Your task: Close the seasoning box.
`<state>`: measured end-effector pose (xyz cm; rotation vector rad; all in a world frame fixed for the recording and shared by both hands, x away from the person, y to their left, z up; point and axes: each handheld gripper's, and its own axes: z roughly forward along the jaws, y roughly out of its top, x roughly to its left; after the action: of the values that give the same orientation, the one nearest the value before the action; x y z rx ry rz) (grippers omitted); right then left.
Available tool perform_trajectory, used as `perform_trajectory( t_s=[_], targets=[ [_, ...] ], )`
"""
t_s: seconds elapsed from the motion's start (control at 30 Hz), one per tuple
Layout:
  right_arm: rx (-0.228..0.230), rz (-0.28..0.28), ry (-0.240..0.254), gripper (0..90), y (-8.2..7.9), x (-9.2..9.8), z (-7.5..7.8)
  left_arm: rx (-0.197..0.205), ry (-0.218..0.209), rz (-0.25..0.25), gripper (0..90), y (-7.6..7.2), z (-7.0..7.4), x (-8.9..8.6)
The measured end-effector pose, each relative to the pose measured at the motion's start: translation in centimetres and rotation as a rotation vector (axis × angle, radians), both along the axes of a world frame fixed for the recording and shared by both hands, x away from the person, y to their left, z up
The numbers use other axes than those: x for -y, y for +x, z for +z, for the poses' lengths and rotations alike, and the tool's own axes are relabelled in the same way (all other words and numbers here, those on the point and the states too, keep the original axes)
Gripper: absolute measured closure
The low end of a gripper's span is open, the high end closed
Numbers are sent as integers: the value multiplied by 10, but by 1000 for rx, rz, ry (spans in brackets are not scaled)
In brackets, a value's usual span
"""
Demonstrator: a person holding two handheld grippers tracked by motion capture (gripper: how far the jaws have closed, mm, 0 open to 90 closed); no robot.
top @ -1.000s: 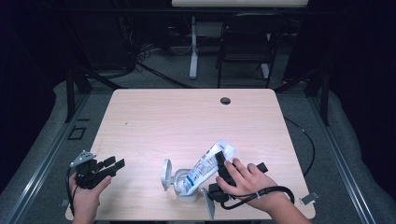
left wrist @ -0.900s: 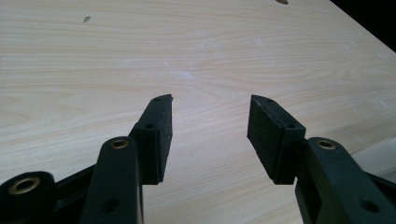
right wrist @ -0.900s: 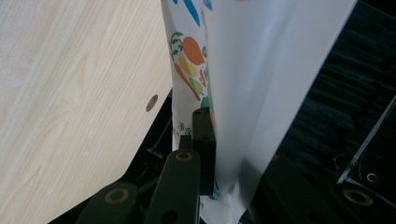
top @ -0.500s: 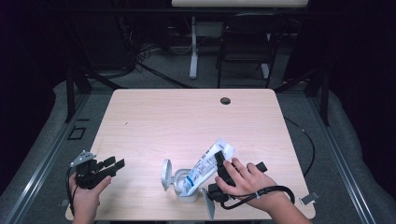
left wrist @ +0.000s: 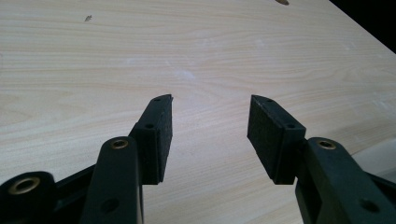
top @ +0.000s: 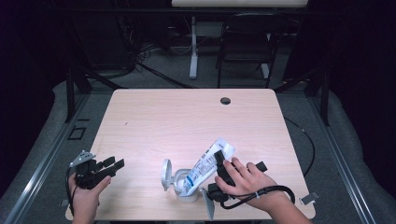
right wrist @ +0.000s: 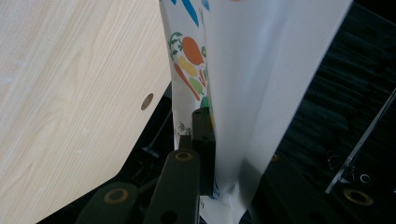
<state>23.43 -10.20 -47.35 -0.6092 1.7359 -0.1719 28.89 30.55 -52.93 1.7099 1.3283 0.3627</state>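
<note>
The jaws of the right gripper [top: 218,164] pinch the flat body of a white squeeze tube [top: 205,167], tilted cap-down with its flip cap [top: 166,175] open near the tabletop's [top: 187,116] near edge. The tube looks soft, light and slippery, so a hold on its stiffer shoulder above the cap seems safest. The left gripper [top: 113,164] rests empty, jaws apart, at the near left corner.
</note>
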Motion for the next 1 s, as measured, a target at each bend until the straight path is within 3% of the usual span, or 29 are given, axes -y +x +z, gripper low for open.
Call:
perform_trajectory(
  t_s=[0.23,0.43,0.7,0.73,1.0],
  targets=[
    [-4,3,9,846,0,1,0,2,-1,2,507,0,0,1],
    [21,-22,-21,846,-2,0,2,3,2,0,508,0,0,1],
    [3,-12,9,846,-2,3,0,1,3,0,508,-1,0,0],
    [15,-25,-11,846,-3,2,1,1,2,1,508,-1,0,1],
    [4,-19,4,846,-3,4,1,5,2,3,507,-1,1,1]
  ],
)
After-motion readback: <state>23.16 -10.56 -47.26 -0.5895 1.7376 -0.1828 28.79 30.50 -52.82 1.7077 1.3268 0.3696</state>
